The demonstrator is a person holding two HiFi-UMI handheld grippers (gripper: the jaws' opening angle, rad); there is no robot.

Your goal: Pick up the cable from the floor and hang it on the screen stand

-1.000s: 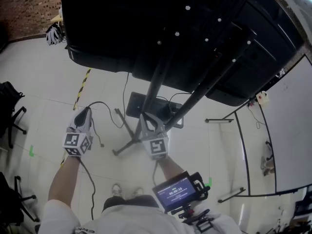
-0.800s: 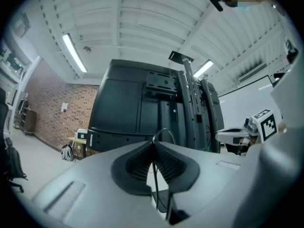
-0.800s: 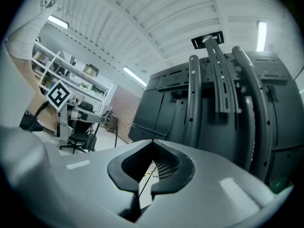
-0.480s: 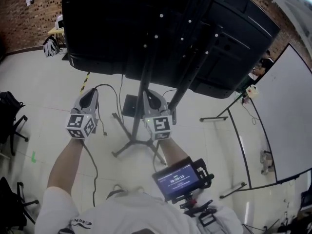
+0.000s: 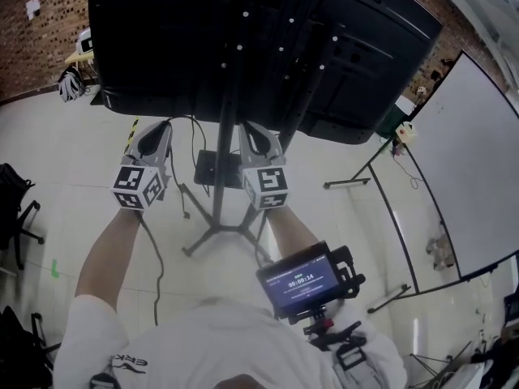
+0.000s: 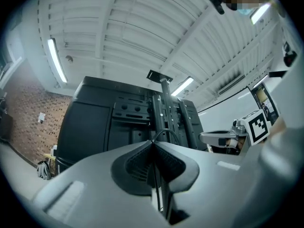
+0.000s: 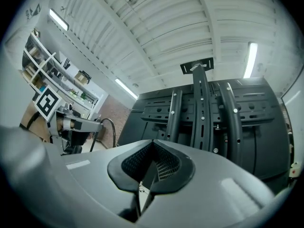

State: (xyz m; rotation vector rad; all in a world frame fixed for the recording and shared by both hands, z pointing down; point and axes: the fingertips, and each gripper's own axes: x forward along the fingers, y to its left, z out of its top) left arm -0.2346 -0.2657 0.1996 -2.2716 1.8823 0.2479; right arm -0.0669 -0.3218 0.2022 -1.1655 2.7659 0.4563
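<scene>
The big black screen [image 5: 243, 47] shows its back, carried on a dark stand pole [image 5: 223, 160] with spread feet [image 5: 212, 232]. My left gripper [image 5: 159, 130] is raised just under the screen's lower edge, left of the pole, and is shut on the thin black cable [image 5: 195, 144]. The cable loops out of the left gripper's tips [image 6: 167, 132] and hangs toward the floor. My right gripper [image 5: 253, 130] is level with it, right of the pole. It is shut too, with a thin strand of cable trailing beneath it. The right gripper view shows the stand's rails [image 7: 202, 108] straight ahead.
A whiteboard on a wheeled frame [image 5: 478, 160] stands to the right. Office chairs [image 5: 16, 201] sit at the left edge. Yellow-black tape [image 5: 130, 136] marks the floor, and a black box [image 5: 209, 168] lies behind the stand. A phone rig [image 5: 306, 280] hangs at my chest.
Both grippers have risen from near the stand's feet to the screen's lower edge, lifting the cable with them. The screen looms closer.
</scene>
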